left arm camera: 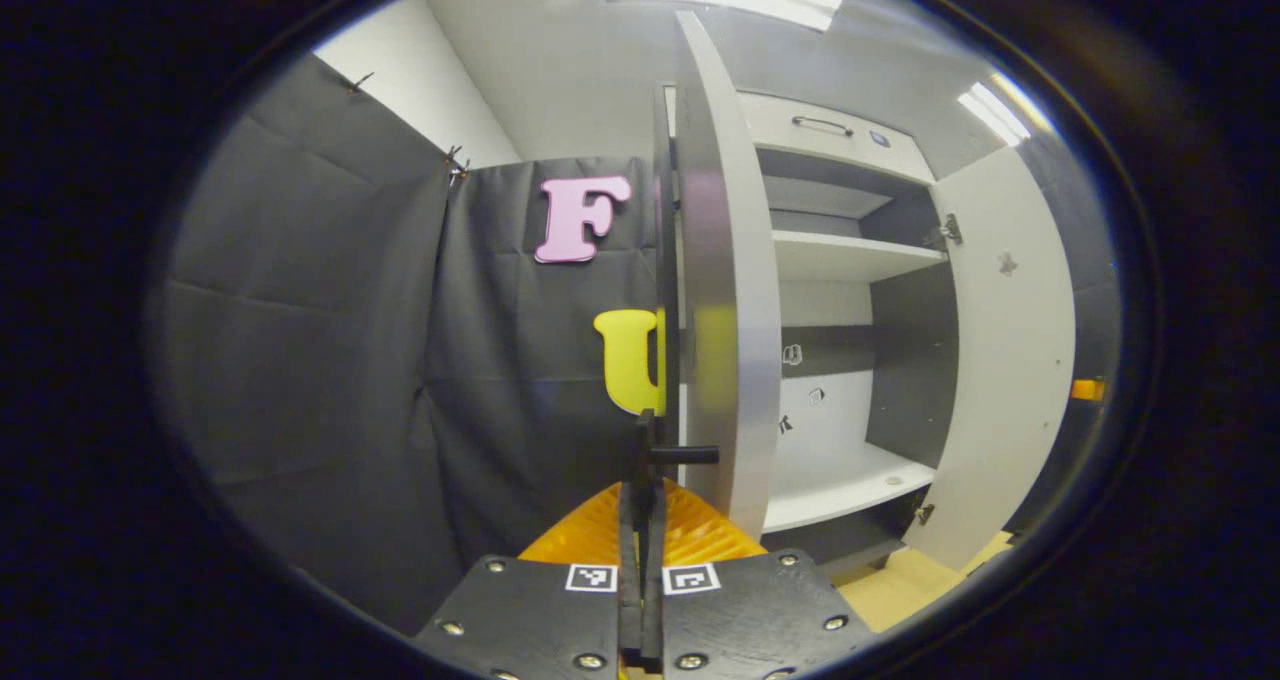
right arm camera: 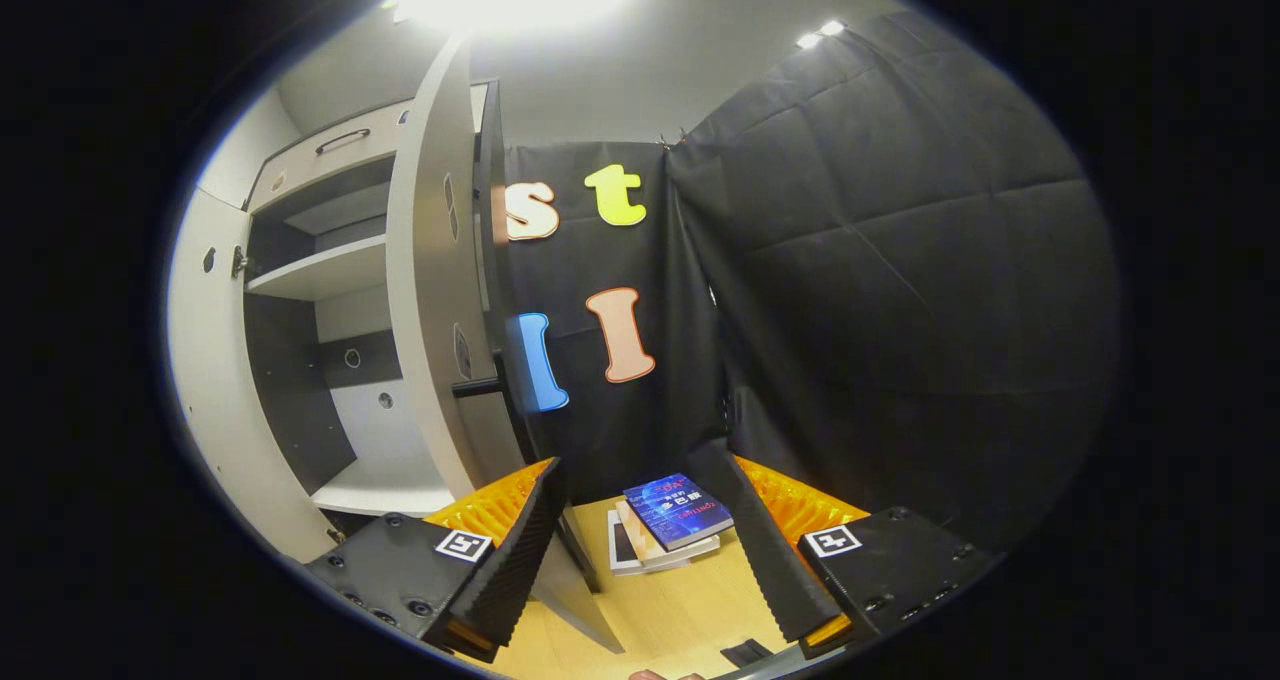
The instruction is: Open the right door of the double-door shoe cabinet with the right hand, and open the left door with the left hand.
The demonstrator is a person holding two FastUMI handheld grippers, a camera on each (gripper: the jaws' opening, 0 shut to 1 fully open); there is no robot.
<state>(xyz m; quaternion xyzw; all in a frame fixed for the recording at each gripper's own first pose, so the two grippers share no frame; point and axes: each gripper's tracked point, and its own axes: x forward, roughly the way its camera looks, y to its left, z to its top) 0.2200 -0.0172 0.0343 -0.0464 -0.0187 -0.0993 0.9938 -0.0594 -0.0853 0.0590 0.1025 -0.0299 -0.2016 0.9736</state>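
The white shoe cabinet (left arm camera: pixel 850 260) stands with both doors swung out. In the left gripper view the left door (left arm camera: pixel 728 290) faces me edge-on, and my left gripper (left arm camera: pixel 642 495) is shut on its thin black handle (left arm camera: pixel 648 445). Farther right the right door (left arm camera: pixel 1005 360) stands wide open. In the right gripper view the right door (right arm camera: pixel 428 290) is edge-on just left of centre, its black handle (right arm camera: pixel 476 388) sticking out. My right gripper (right arm camera: pixel 645 550) is open below and right of that handle, holding nothing. The left door (right arm camera: pixel 205 360) shows at the far left.
Inside the cabinet are white shelves (left arm camera: pixel 850 252) and a drawer with a handle (left arm camera: pixel 822 125) on top. A small stack of books (right arm camera: pixel 672 520) lies on the wooden floor (right arm camera: pixel 680 600) between my right fingers. Black cloth walls close in behind both doors.
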